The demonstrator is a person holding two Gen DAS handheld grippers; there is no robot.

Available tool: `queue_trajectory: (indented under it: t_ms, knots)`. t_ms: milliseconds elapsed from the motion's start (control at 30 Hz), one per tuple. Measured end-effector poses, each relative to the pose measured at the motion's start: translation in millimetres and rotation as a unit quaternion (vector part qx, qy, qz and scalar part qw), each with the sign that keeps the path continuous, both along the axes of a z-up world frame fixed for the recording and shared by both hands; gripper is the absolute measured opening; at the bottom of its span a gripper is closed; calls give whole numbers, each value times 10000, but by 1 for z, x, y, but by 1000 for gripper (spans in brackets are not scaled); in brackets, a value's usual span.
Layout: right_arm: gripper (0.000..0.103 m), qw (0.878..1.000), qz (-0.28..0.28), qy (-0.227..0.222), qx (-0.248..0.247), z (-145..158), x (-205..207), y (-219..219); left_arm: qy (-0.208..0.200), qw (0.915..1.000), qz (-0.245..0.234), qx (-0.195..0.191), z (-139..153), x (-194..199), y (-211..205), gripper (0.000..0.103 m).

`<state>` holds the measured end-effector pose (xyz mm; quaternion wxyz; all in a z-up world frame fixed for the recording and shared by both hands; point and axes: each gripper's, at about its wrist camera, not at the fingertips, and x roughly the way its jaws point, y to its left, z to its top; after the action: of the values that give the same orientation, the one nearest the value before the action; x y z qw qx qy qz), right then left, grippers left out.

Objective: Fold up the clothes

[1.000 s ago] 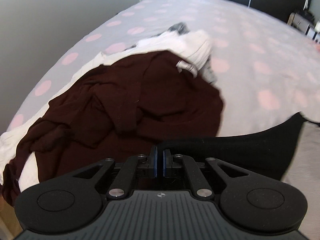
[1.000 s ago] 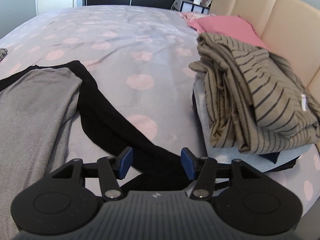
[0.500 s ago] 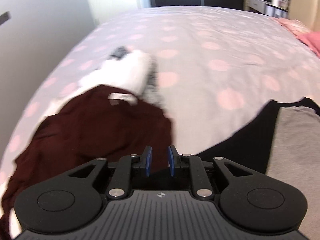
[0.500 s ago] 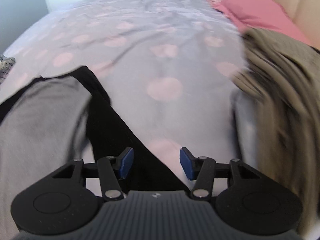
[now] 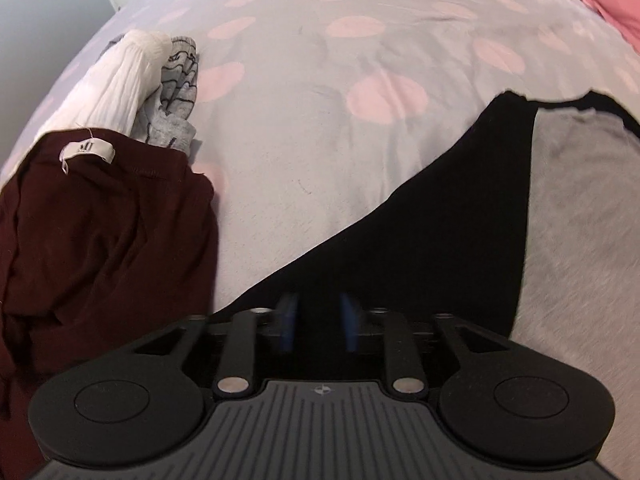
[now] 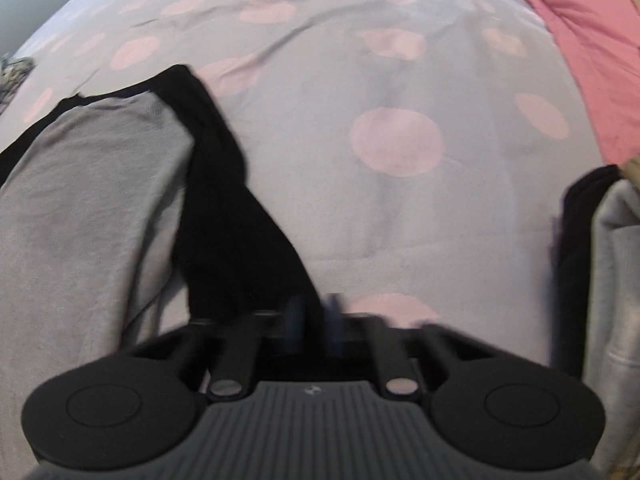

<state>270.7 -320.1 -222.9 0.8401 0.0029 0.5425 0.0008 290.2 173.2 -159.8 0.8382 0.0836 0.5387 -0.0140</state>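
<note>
Flanking the black-and-grey garment (image 5: 460, 208): maroon top (image 5: 100, 216), pink pillow (image 6: 592, 40).

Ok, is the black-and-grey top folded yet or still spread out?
Spread out. The black-and-grey top lies flat on the bedspread, grey body and black sleeves outstretched, no fold visible. Its lower part is hidden.

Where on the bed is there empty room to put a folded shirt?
The dotted bedspread lies bare between the maroon garment and the black-and-grey top, and beyond toward the pink pillow. The left edge is crowded with clothes.
</note>
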Motion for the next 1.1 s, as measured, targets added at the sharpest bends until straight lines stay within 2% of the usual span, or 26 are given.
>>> queue_trajectory:
  t_ms: [33,167,300,367,467,533,567,633,667,733,833,933,1033,1100]
  knots:
    - [5,9999,-82,-24,-79,2,1,-3,-39,10000,15,35,1,0,-2,2]
    - [4,9929,-639,-468,-883,18,5,-23,-339,9988,276,215,9,8,0,1]
    - [4,9817,-1126,-888,-1253,35,5,-45,-666,9957,595,244,28,15,10,0]
    - [6,9846,-1041,-811,-1145,33,7,-47,-618,9959,644,157,29,18,10,0]
    - [13,9923,-765,-229,-948,19,12,-45,-385,9980,500,70,27,21,5,0]
    - [41,9929,-697,-88,-965,18,12,-43,-367,9985,412,41,29,23,2,2]
    - [41,9931,-678,-151,-941,23,11,-45,-448,9980,439,-78,33,24,3,4]
    - [41,9941,-622,-353,-811,38,11,-45,-582,9964,501,-346,39,27,5,18]
    - [41,9946,-580,-531,-671,47,11,-45,-635,9953,535,-493,42,30,6,21]
    - [41,9941,-449,-945,-299,62,14,-42,-715,9941,476,-664,43,37,2,22]
    - [40,9907,-264,-1332,105,70,31,-25,-688,9942,235,-795,34,49,-17,22]
    - [39,9896,147,-1347,481,60,57,2,-603,9941,-55,-905,22,60,-39,24]
    - [39,9878,612,-1334,516,48,84,32,-518,9929,-344,-1013,11,72,-62,24]
    - [39,9866,720,-1301,673,42,92,49,-461,9916,-537,-1085,3,79,-77,24]
